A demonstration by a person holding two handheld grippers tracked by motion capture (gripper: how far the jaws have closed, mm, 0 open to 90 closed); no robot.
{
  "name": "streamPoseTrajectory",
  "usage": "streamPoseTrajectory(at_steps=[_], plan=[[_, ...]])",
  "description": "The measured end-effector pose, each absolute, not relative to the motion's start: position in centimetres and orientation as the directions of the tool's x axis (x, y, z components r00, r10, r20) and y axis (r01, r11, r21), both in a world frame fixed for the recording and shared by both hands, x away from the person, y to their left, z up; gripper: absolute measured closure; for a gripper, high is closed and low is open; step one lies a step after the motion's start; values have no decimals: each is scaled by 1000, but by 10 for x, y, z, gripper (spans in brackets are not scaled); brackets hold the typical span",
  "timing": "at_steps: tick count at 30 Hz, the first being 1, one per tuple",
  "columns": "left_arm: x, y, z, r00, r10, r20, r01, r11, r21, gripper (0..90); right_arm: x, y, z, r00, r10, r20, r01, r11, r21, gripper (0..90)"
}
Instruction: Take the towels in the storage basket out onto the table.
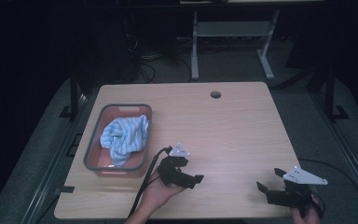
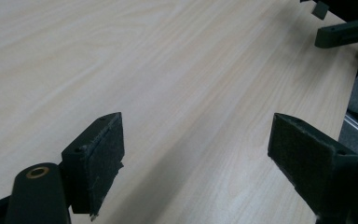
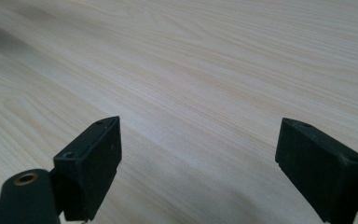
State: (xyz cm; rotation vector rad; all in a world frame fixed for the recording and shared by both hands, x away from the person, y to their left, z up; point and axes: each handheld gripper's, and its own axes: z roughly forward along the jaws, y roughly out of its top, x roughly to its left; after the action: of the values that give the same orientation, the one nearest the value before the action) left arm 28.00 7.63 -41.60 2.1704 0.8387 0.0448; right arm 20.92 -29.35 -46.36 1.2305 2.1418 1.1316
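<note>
Grippers rest low over the near part of the wooden table [image 1: 233, 121], each in one of the person's hands, and neither holds anything. The landmark here is the grey basket [image 1: 91, 147], which sits on the table's left side with its long walls running away from the person.

Inside that basket lies a crumpled cloth [image 1: 123, 135], light blue with fine pale stripes, bunched toward the far and middle part, with the basket's reddish floor showing at the far end and the near end.

The left gripper [image 1: 186, 170] sits just to the right of the basket's near right corner, close to it but apart from it, cradled from below in the left hand [image 1: 161, 191]. Its jaws stand wide apart, and in the left gripper view the two felt-faced pads [image 2: 105, 158] have only bare table between them. A black cable [image 1: 147, 179] trails from it alongside the basket's near corner.

The right gripper [image 1: 268, 179] is well to the right of the basket, near the table's front right corner, far from the cloth. Its jaws are also spread wide, with plain wood grain between them in the right gripper view.
</note>
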Motion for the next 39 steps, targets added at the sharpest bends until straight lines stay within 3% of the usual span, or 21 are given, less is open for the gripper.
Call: streamPoseTrajectory(at_steps=[39], plan=[[327, 98, -364, 787, 581, -208, 547, -502, 670, 184, 210, -293, -463, -502, 864, 41, 518, 262, 814, 137]])
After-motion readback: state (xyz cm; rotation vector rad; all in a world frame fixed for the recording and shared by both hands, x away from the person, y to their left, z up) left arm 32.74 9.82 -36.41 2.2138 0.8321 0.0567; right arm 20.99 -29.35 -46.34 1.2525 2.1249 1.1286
